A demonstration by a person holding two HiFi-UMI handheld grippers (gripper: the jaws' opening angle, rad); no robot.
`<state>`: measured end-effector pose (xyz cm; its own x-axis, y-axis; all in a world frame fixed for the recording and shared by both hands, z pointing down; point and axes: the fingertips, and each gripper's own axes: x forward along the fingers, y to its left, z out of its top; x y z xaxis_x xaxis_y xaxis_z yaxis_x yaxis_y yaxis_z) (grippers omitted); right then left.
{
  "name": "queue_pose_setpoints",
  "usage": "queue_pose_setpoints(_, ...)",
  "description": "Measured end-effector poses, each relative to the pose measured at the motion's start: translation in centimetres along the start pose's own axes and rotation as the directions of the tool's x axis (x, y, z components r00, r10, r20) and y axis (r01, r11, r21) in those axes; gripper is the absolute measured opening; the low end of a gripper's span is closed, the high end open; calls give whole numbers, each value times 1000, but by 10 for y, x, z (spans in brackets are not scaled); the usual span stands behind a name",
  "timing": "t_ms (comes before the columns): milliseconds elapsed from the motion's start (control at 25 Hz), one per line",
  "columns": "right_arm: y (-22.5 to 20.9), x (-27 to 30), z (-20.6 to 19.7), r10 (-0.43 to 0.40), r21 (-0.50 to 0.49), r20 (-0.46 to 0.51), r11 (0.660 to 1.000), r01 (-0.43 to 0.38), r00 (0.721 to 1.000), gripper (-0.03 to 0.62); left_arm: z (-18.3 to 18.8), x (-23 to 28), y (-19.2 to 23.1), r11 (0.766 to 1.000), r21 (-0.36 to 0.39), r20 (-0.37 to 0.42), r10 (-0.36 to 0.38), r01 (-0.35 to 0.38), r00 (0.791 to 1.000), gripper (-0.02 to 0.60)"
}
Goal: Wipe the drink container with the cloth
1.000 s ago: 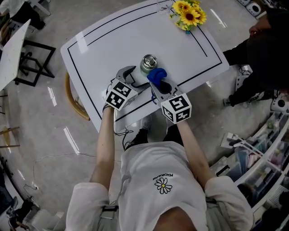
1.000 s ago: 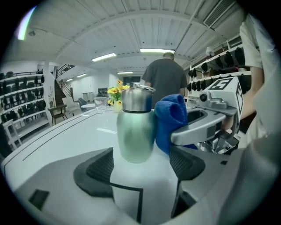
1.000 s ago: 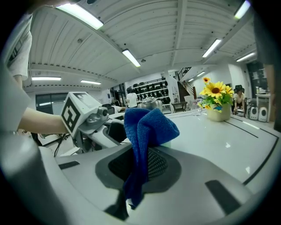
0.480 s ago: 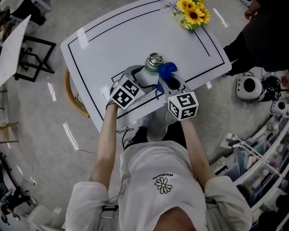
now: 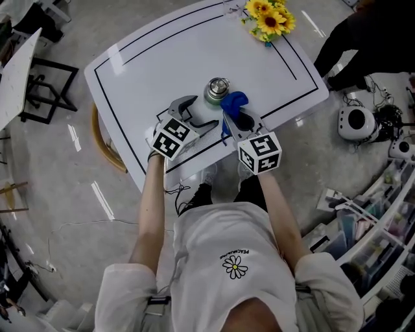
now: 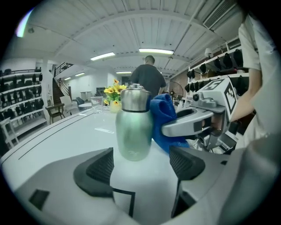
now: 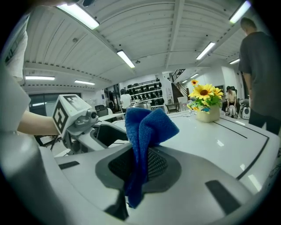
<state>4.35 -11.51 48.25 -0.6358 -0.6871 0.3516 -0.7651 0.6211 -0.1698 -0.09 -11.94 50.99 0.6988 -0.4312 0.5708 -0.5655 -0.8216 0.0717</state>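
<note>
White worktop (image 5: 162, 58), mid-frame: upright bottle (image 6: 134, 127) just beyond wide-open, empty left tongs (image 6: 140, 165); cloth (image 7: 149, 123) pinched in right tongs (image 7: 140, 167), beside bottle's right.

floor (image 5: 58, 214): grey, glossy | table (image 5: 168, 58): white | shelves (image 6: 19, 96): left wall | strip lights (image 6: 156, 51): on

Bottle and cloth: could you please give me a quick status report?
Left gripper open, bottle just ahead, ungripped. Right gripper shut on cloth, cloth beside bottle. Nothing blocking.

White table (image 5: 162, 58), black border line; green bottle (image 5: 214, 91) upright near front edge; sunflowers (image 5: 269, 16) far corner.
</note>
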Motion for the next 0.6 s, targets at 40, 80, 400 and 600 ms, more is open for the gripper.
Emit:
queue_pose_setpoints(40,0,0,0,3,0,0,1000,-3,1000,41,2,2,6,1000,-2,4,3,-3,1000,383)
queue_pose_setpoints(80,0,0,0,5,-1,-1,1000,-5,1000,41,5,5,10,1000,2,4,0,0,1000,384)
queue_pose_setpoints(400,-7,1,1,-27,10,1,1000,27,1000,41,3,15,-4,999,11,-34,-43,44,998,383)
queue_pose_setpoints(600,5,3,-3,-7,11,-5,1000,7,1000,41,-9,3,-23,999,15,-50,-45,46,998,383)
